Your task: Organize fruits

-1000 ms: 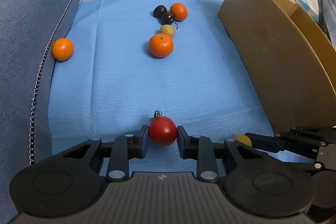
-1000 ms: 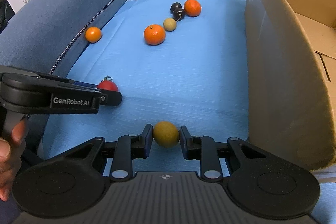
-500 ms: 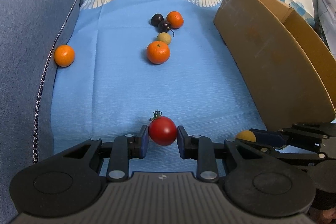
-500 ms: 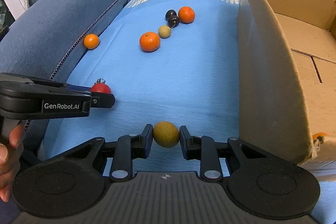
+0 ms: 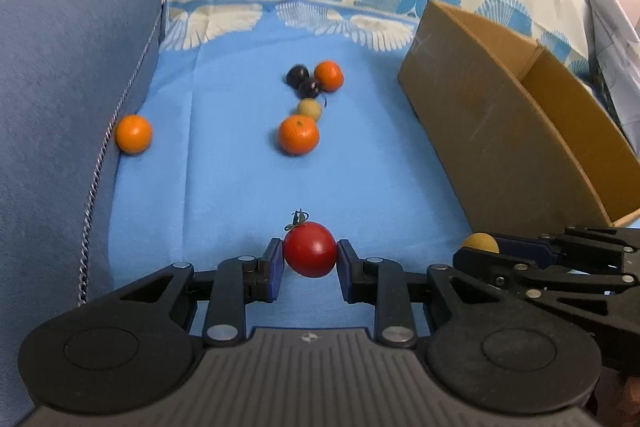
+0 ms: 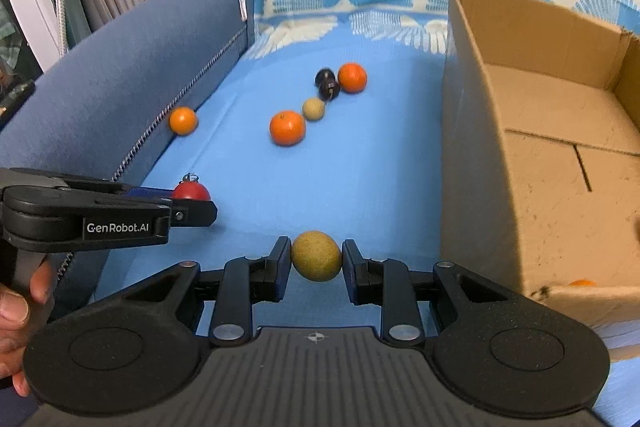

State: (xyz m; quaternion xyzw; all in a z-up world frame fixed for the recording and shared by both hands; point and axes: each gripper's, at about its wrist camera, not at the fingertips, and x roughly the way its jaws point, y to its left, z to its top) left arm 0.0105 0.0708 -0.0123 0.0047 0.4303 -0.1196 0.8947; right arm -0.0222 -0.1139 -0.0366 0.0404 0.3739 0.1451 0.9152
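- Left gripper (image 5: 310,259) clamps the cherry tomato (image 5: 310,249), bottom centre of its view.
- Right gripper (image 6: 316,259) pinches a yellow-brown fruit (image 6: 316,255); the cardboard box (image 6: 480,155) fills the right side.
- Risk: round fruit could squirt out, or clip the box wall going over.
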